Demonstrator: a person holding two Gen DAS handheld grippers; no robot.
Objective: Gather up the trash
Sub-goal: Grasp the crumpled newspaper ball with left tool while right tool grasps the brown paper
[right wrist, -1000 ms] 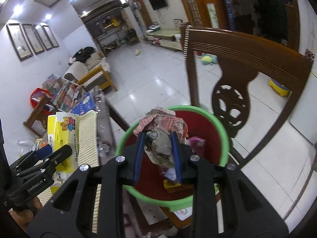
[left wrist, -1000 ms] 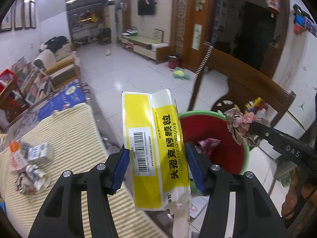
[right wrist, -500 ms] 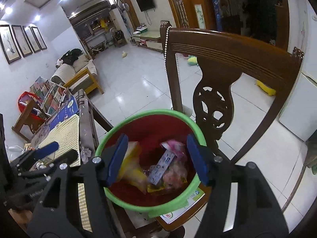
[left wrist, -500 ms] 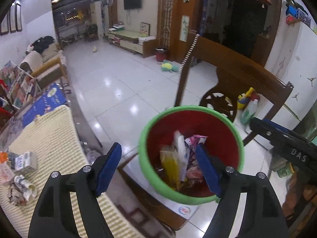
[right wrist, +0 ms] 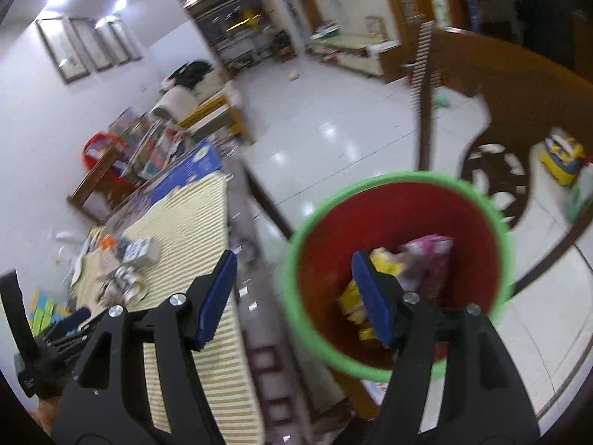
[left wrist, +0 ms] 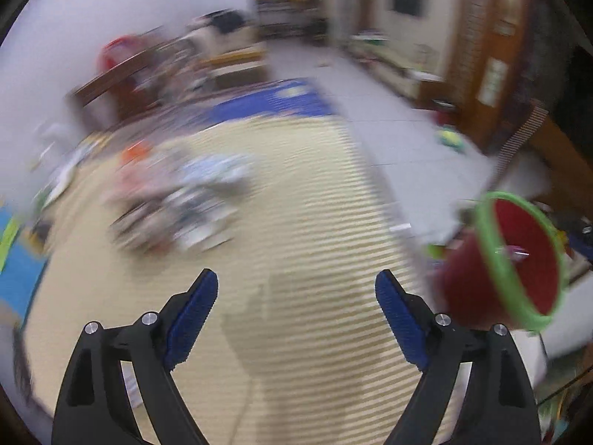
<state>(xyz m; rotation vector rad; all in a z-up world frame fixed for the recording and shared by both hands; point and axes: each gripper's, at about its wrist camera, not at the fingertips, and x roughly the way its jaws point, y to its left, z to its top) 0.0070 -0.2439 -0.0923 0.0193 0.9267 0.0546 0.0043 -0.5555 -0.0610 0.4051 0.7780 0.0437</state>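
Observation:
A red bin with a green rim (right wrist: 478, 200) stands beside the table and holds a yellow packet (right wrist: 385, 261) and pink wrappers (right wrist: 426, 250); it also shows at the right of the left wrist view (left wrist: 493, 256). My right gripper (right wrist: 294, 296) is open and empty, over the bin's near rim. My left gripper (left wrist: 296, 309) is open and empty above the striped cream mat (left wrist: 296, 222). A blurred pile of trash (left wrist: 178, 200) lies on the mat ahead and to the left of it; the pile also shows in the right wrist view (right wrist: 129, 263).
A dark wooden chair (right wrist: 500, 85) stands behind the bin. A blue book (left wrist: 274, 102) lies at the mat's far end. A yellow toy (right wrist: 561, 157) sits on the white tiled floor (right wrist: 333, 129). Shelves and a sofa line the far wall.
Both grippers have swung left, away from the bin and towards the table. The left wrist view now faces the mat and the trash pile, with heavy motion blur. Both stay open.

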